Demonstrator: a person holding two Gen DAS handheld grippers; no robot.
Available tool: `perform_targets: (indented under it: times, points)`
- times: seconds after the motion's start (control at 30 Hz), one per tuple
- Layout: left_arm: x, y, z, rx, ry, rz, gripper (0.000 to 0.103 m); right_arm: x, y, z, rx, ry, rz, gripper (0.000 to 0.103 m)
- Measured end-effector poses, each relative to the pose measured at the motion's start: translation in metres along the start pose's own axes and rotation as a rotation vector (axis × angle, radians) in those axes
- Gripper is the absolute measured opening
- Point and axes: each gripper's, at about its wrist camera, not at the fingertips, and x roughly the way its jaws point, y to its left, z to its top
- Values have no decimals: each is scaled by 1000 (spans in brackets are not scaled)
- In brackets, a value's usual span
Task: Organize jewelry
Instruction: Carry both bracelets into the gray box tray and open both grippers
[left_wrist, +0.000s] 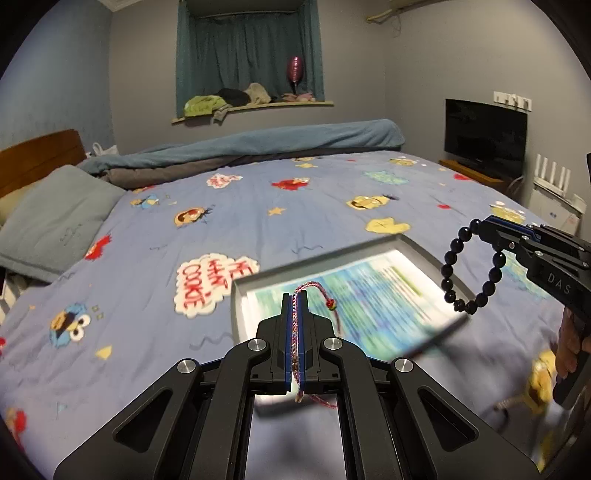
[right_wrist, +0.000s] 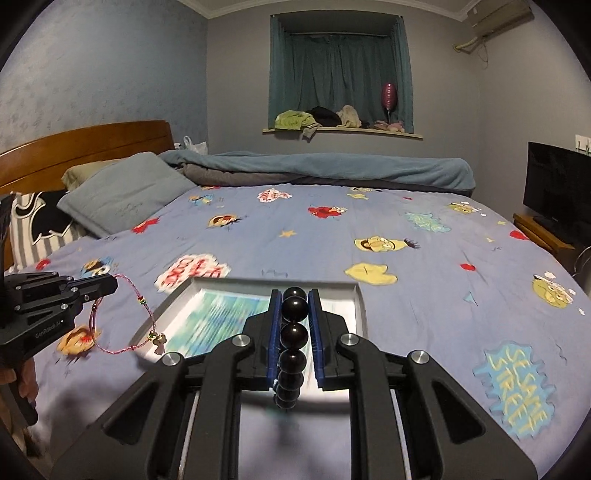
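My left gripper is shut on a braided pink string bracelet; in the right wrist view the left gripper shows it hanging as a loop with a small charm. My right gripper is shut on a black bead bracelet; in the left wrist view the right gripper holds it as a hanging ring. Both are held above a shallow grey tray with a blurred blue-green printed sheet inside, lying on the bed; the tray also shows in the right wrist view.
The bed has a blue cartoon-print sheet. Pillows and a wooden headboard are at the left, a rolled blanket at the far side. A TV stands on a cabinet at the right.
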Motion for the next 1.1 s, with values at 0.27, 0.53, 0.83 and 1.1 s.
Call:
perform_targets:
  times: [0.27,0.53,0.83,1.1]
  points:
    - [96,22,18,-101,63,23,3,88,-28,10,111,-3,58,14]
    - [156,32,0,-153,172,60,3,147,-43,-8,143,143,19,14]
    - [173,33,-12,-136,252,96,11,153,-39,-17,109,200,-23,20]
    - [148,30,-2,-132,165,138,72,141,-44,-11,141,172,-20,66]
